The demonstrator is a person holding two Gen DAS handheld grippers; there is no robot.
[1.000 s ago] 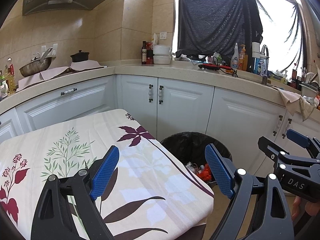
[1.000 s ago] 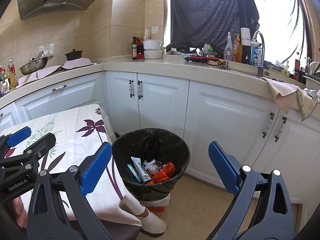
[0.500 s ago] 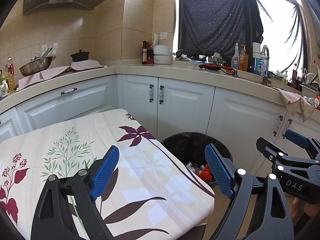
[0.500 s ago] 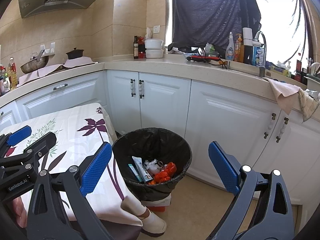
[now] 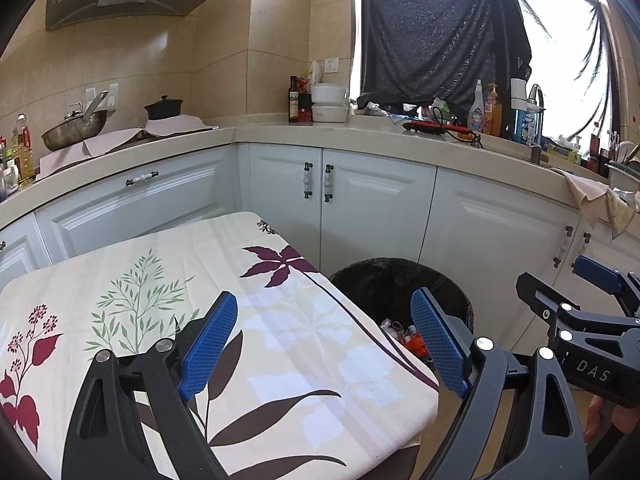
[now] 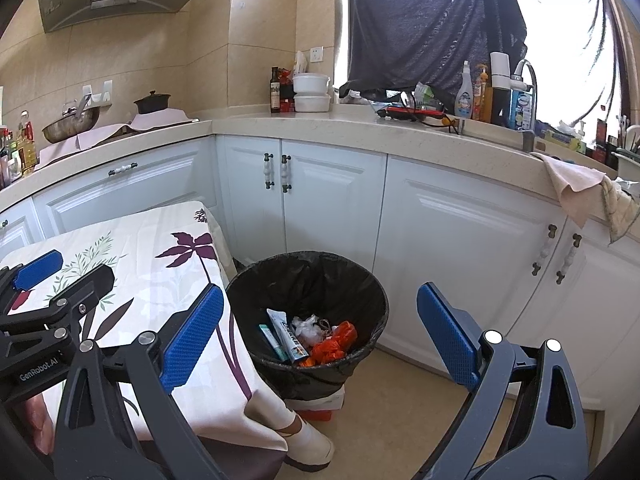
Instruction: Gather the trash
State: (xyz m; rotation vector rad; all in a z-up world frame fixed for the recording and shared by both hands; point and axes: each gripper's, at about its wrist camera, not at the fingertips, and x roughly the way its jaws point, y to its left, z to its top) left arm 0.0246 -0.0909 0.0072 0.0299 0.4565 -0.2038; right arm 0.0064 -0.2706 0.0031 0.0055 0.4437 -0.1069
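Observation:
A round bin with a black liner (image 6: 308, 280) stands on the floor beside the table; part of its rim (image 5: 400, 276) shows past the table corner in the left wrist view. Inside lie a toothpaste tube (image 6: 289, 337), crumpled white wrappers (image 6: 306, 327) and orange scraps (image 6: 334, 343). My left gripper (image 5: 324, 346) hovers open over the floral tablecloth (image 5: 160, 280), nothing between its blue pads. My right gripper (image 6: 320, 336) hangs open in front of the bin, holding nothing. Each gripper shows at the edge of the other's view.
White base cabinets (image 6: 460, 240) under a beige counter (image 6: 360, 128) wrap the corner behind the bin. Bottles (image 6: 466, 92), stacked white bowls (image 6: 312, 92), a wok (image 6: 70, 124) and a draped cloth (image 6: 576, 188) sit on the counter. A tied table leg (image 6: 308, 436) stands by the bin.

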